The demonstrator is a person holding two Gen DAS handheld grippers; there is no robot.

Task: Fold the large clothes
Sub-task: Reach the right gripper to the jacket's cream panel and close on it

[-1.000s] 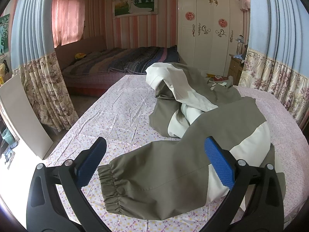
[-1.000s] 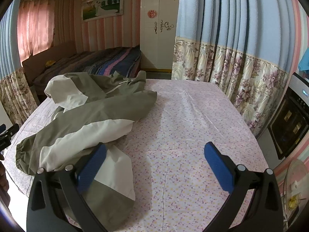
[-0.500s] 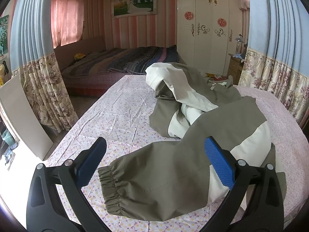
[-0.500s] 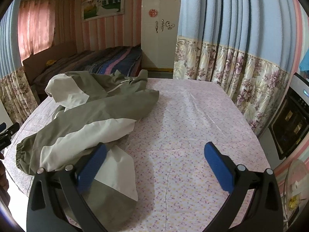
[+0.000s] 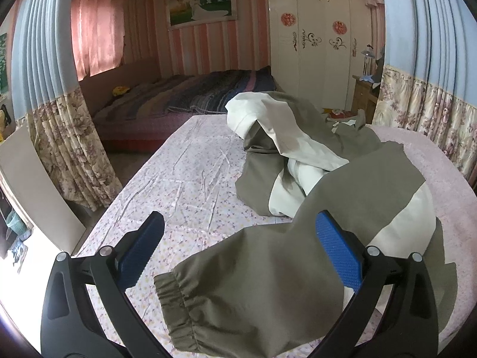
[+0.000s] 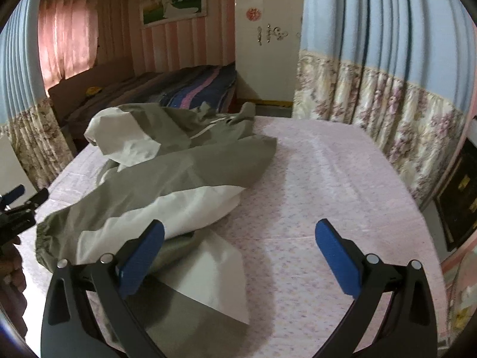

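An olive and cream jacket point(image 5: 342, 185) lies crumpled on a bed covered with a pink floral sheet point(image 5: 190, 179); its elastic-cuffed sleeve point(image 5: 253, 292) runs toward the near edge, directly between the spread fingers of the left gripper point(image 5: 238, 247), which grips nothing. The right gripper point(image 6: 238, 247) is likewise spread wide and holds nothing; the jacket sits to its left, a cream panel point(image 6: 208, 271) just beside its left finger, bare sheet ahead and to the right.
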